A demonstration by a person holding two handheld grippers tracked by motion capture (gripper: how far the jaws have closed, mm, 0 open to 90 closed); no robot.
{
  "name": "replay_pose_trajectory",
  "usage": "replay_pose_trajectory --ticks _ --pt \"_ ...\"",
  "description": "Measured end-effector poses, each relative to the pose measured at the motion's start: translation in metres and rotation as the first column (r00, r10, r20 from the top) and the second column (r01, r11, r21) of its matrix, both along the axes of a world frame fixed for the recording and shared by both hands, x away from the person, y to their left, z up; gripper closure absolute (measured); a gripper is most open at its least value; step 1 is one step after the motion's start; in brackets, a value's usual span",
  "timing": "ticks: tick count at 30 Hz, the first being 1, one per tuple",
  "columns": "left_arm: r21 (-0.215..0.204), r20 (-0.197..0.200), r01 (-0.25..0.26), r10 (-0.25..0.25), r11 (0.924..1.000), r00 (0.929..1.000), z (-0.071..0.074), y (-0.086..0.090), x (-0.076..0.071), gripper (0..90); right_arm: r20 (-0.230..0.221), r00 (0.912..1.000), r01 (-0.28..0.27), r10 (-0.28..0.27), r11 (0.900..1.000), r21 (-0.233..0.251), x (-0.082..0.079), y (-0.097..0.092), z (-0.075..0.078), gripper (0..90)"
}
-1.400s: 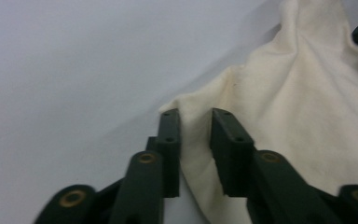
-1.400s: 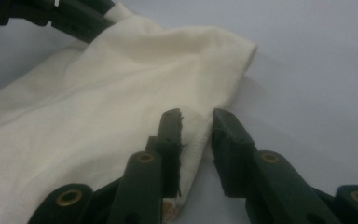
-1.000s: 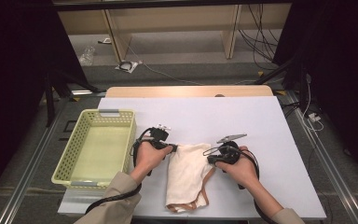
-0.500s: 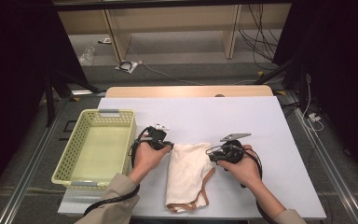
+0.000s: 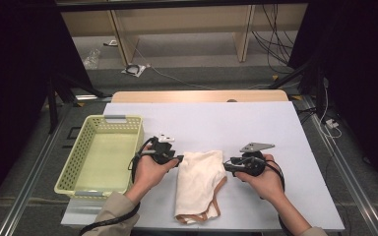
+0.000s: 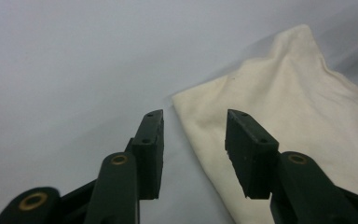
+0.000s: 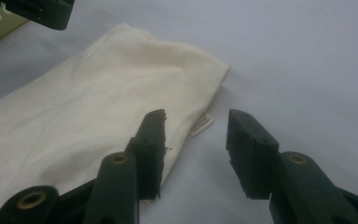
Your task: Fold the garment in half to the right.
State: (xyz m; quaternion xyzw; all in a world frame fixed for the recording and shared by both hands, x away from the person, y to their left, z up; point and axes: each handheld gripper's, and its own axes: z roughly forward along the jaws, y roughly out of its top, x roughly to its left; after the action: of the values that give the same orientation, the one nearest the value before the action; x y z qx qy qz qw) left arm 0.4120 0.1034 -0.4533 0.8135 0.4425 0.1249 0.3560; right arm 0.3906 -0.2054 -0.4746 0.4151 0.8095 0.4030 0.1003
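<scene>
Pale grey-white table top (image 5: 256, 128) is carrying the work, with a dark room, wooden furniture legs and loose cables sitting beyond its far edge. Left gripper (image 5: 173, 159) is hanging at the left side of a cream cloth (image 5: 199, 184), its jaws standing apart with bare table showing in the gap; they have just been opening, and nothing is lying between them. In the left gripper view (image 6: 193, 135) the cloth's (image 6: 298, 107) near corner is sitting just ahead of the jaw tips and running off to the right of them, not touching either pad. Right gripper (image 5: 228, 166) is hanging at the cloth's right side, jaws likewise apart and just opened, gripping nothing. In the right gripper view (image 7: 196, 135) the cloth (image 7: 98, 102) is spreading to the left of and ahead of the jaws, its hemmed edge passing under the left jaw, and a small white label (image 7: 202, 125) at that edge is showing in the gap between the tips. Cloth is lying flat and folded between the two grippers, a tan band along its edge nearest the person. Well out beyond the left gripper, away from the cloth, a yellow-green basket (image 5: 74, 167) is standing on the table's left part.
</scene>
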Motion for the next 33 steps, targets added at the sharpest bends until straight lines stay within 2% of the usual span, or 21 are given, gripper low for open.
replay_pose_trajectory --ticks 7,11,16,18,21,22,26,33 --pt "-0.040 -0.001 0.007 -0.007 0.9992 1.0000 0.003 0.003 -0.010 50.5 0.033 0.9994 -0.010 0.010 0.9999 0.006 -0.008 -0.010 0.000 55.3" --pt "-0.067 -0.003 0.020 -0.021 0.9976 0.9998 0.004 0.005 -0.015 47.6 0.049 0.9987 -0.013 0.012 0.9998 0.012 -0.012 -0.014 0.001 54.2" --pt "-0.079 0.008 0.054 -0.053 0.9954 0.9985 0.002 0.006 -0.022 41.2 0.073 0.9971 -0.022 0.020 0.9995 0.022 -0.017 -0.019 0.002 52.7" --pt "-0.093 0.023 0.081 -0.080 0.9923 0.9966 0.000 0.005 -0.026 37.1 0.088 0.9958 -0.028 0.026 0.9993 0.025 -0.020 -0.022 0.002 51.0" --pt "-0.100 0.044 0.118 -0.114 0.9880 0.9925 -0.002 0.005 -0.032 36.1 0.099 0.9946 -0.034 0.031 0.9990 0.029 -0.024 -0.024 0.002 50.0" --pt "-0.099 0.058 0.129 -0.124 0.9867 0.9906 -0.002 0.006 -0.036 32.4 0.110 0.9935 -0.034 0.031 0.9989 0.032 -0.027 -0.026 0.003 49.1" --pt "-0.110 0.065 0.138 -0.131 0.9843 0.9893 -0.002 0.007 -0.045 22.4 0.123 0.9922 -0.023 0.019 0.9991 0.035 -0.036 -0.031 0.004 46.2" --pt "-0.131 0.085 0.175 -0.165 0.9759 0.9827 -0.002 0.006 -0.055 15.2 0.127 0.9919 -0.005 0.002 0.9998 0.021 -0.046 -0.037 0.002 40.1"
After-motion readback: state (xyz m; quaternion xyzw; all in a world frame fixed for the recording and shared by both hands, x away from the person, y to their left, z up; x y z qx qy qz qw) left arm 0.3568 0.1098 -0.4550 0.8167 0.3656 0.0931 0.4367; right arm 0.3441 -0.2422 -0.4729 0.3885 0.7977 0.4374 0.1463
